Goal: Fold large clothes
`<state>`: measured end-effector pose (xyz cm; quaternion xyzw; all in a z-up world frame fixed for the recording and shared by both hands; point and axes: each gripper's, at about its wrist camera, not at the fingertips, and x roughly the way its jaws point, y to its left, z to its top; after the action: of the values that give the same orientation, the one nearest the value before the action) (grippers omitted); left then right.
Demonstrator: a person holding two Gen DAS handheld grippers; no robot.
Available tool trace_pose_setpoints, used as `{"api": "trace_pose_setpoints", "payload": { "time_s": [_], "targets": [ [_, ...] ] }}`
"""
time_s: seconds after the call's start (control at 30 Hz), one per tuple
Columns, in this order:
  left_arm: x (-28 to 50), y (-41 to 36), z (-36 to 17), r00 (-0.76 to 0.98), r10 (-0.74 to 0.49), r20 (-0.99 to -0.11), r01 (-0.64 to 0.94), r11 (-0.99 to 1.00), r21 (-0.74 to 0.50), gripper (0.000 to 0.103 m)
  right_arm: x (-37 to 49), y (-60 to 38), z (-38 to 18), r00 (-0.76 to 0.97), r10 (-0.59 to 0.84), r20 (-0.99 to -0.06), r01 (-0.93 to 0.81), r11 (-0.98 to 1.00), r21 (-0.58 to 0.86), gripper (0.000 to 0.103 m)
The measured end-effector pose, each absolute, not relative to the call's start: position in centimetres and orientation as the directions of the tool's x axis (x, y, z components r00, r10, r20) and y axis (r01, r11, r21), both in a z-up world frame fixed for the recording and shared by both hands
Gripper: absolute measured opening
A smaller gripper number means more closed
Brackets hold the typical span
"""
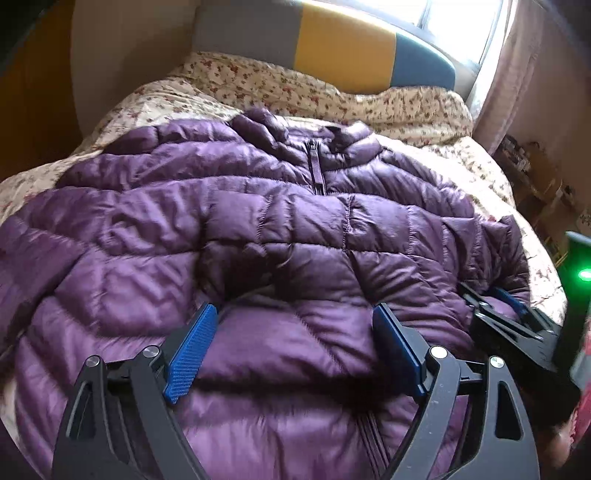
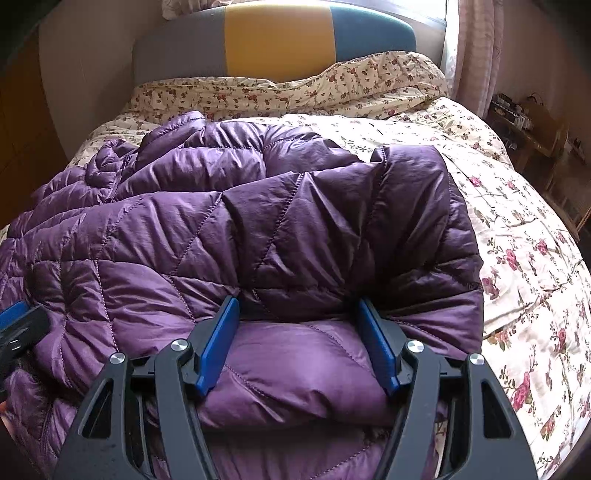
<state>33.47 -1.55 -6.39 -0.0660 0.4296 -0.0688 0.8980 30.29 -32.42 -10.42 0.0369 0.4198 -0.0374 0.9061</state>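
A bed with a floral cream quilt [image 2: 517, 236] carries my purple quilted down jacket [image 1: 258, 229], spread across it. My left gripper [image 1: 291, 328] and right gripper [image 2: 297, 321] both gape wide, pressed around puffy hem fabric. I fear slippery padding squirting free on closing. Only the right view shows the folded-over sleeve [image 2: 413, 206]; the left shows the zipper [image 1: 317, 170].

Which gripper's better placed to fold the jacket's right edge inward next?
Right. The right gripper is open, straddling the purple jacket by that edge; the left gripper sits mid-body.

Daylight from blown-out window [image 1: 461, 22], fisheye bending, dark corners
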Motion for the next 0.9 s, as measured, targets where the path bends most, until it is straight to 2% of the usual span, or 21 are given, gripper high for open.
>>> {"api": "trace_pose_setpoints", "payload": {
  "time_s": [0.37, 0.63, 0.77, 0.8, 0.83, 0.9],
  "targets": [
    [27.0, 4.8, -3.9, 0.658, -0.154, -0.737, -0.043, 0.970, -0.241, 0.086, 30.4, -32.3, -10.3, 0.644, -0.040, -0.764, 0.098, 0.995, 0.030, 0.065],
    [19.7, 16.1, -4.1, 0.647, -0.070, -0.759, -0.282, 0.903, -0.324, 0.086, 30.4, -32.2, -10.2, 0.645, -0.042, -0.763, 0.099, 0.995, 0.029, 0.065],
    [13.3, 23.9, -4.2, 0.635, 0.039, -0.771, -0.465, 0.817, -0.342, 0.085, 30.4, -32.2, -10.3, 0.644, -0.041, -0.764, 0.099, 0.995, 0.030, 0.065],
    [11.9, 25.4, -4.3, 0.634, 0.058, -0.771, -0.499, 0.792, -0.351, 0.085, 30.4, -32.3, -10.2, 0.645, -0.040, -0.763, 0.099, 0.995, 0.031, 0.065],
    [9.8, 27.8, -4.5, 0.629, 0.084, -0.773, -0.554, 0.746, -0.370, 0.080, 30.4, -32.3, -10.3, 0.645, -0.038, -0.763, 0.098, 0.995, 0.033, 0.065],
    [6.9, 31.1, -4.9, 0.623, 0.108, -0.775, -0.626, 0.663, -0.411, 0.079, 30.4, -32.2, -10.2, 0.645, -0.039, -0.763, 0.099, 0.995, 0.033, 0.065]
  ]
}}
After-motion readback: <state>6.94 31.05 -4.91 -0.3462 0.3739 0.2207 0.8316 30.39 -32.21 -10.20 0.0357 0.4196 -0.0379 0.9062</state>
